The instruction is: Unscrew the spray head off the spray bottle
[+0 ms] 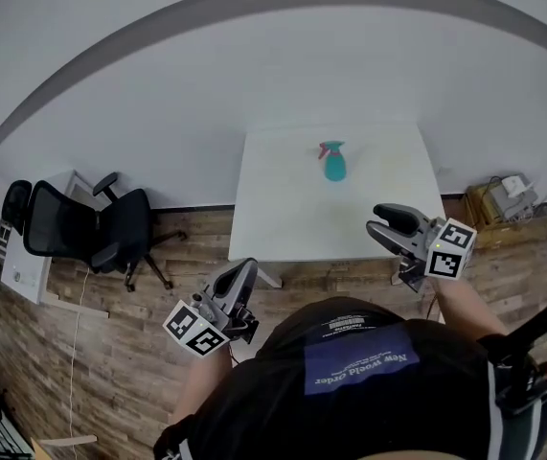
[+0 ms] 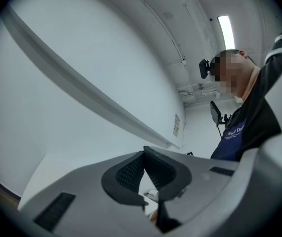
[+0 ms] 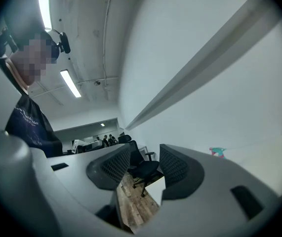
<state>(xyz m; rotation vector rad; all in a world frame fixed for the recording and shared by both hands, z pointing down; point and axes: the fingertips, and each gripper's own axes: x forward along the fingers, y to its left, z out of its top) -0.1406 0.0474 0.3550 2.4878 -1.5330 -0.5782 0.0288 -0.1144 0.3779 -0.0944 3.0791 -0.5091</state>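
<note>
Left gripper (image 1: 242, 269) has its jaws together, right gripper (image 1: 385, 221) apart, both empty.

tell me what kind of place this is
Most likely an office or lab room: a plain white table, a black swivel chair on wood-look flooring, and overhead strip lights.

Illumination is bright and even in all views, supplied by ceiling strip lights (image 2: 226, 31), which are blown out to glare. Shadows are soft and faint. The white wall (image 1: 254, 75) and table (image 1: 283, 228) sit near overexposure, with low contrast. Wide-angle distortion is heavy: the grey wall band (image 2: 81, 85) bows. Both gripper views darken at the corners. Nearest foreground surfaces are soft, and the background is fairly sharp.
</note>
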